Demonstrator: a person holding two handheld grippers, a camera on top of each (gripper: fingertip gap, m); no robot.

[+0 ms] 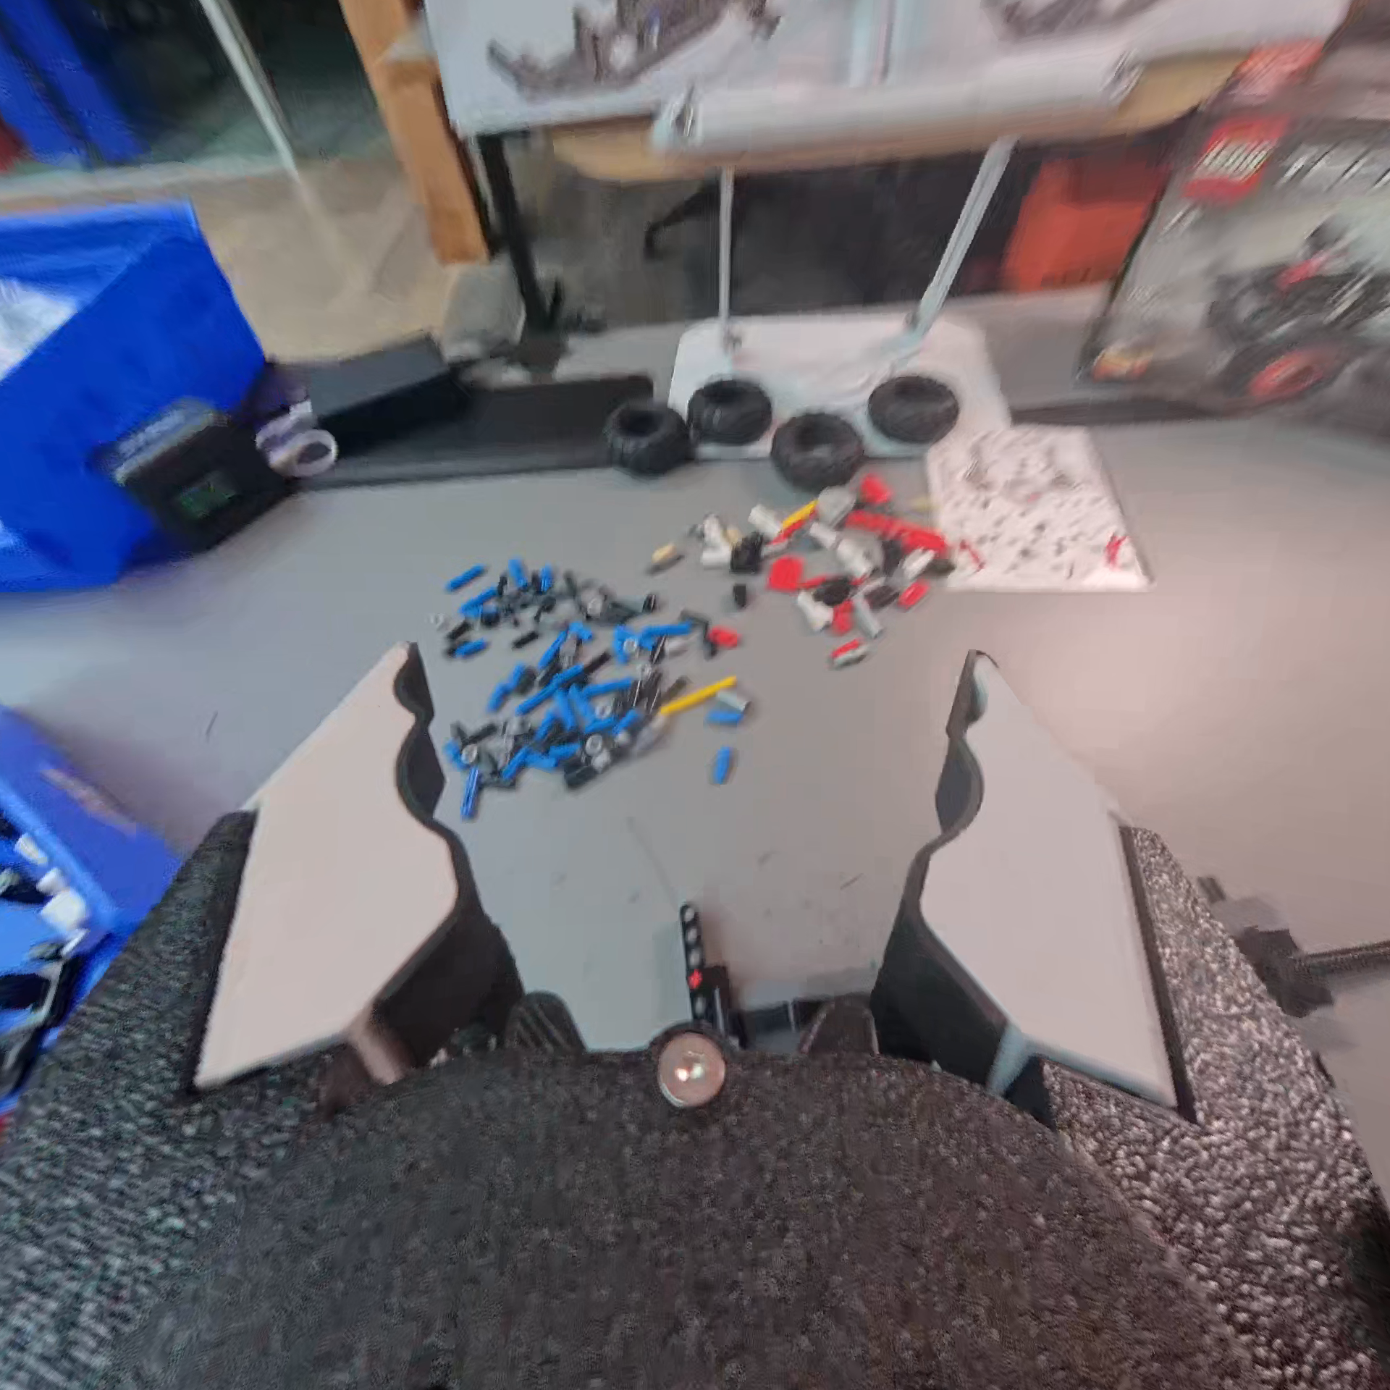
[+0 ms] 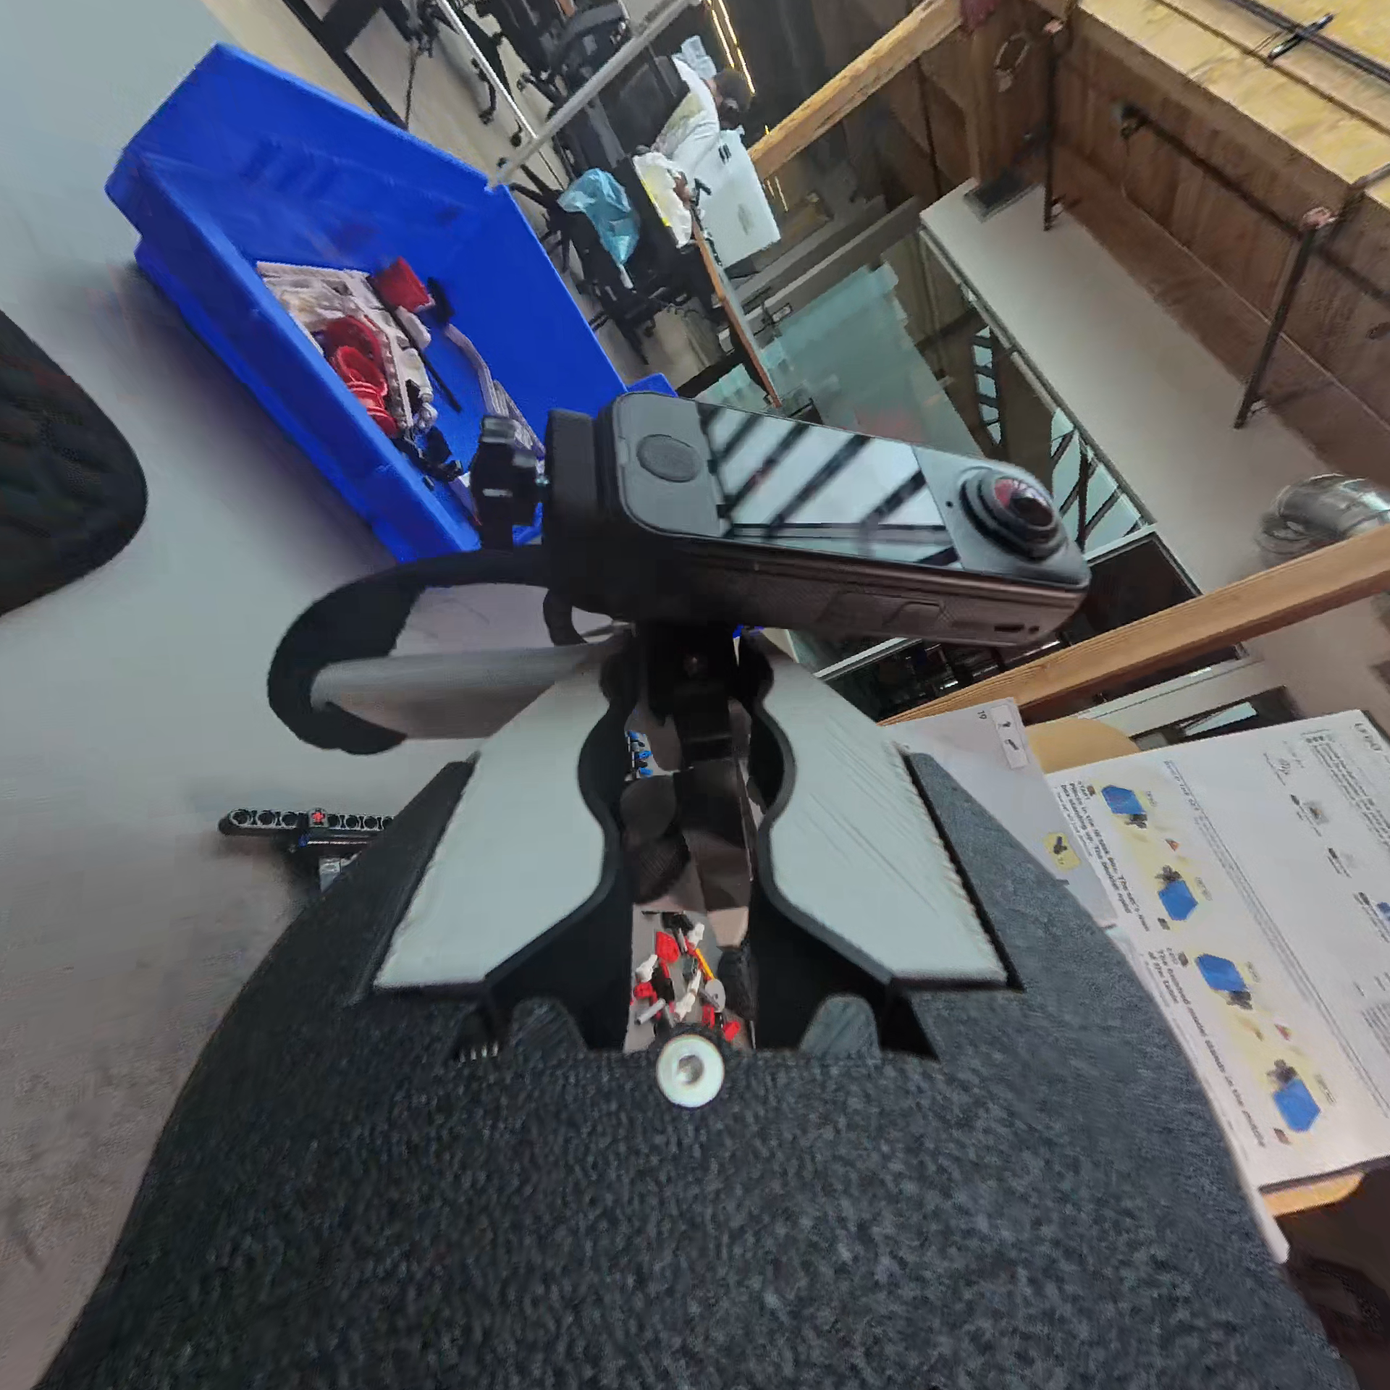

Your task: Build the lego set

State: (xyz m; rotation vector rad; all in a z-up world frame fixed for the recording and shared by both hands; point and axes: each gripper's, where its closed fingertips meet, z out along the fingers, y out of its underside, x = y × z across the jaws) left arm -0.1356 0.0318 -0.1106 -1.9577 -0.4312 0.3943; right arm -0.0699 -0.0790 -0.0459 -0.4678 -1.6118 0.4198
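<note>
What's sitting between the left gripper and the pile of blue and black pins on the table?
Nothing visible. The left gripper hangs open above the grey table, and the blue and black pins lie just ahead between its fingertips with only bare tabletop before them. The black beam lies nearer the gripper's base, not in the path.

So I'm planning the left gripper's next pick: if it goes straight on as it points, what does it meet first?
Probably the pile of blue and black pins on the grey table, dead ahead of the open left gripper; depth is uncertain.
</note>
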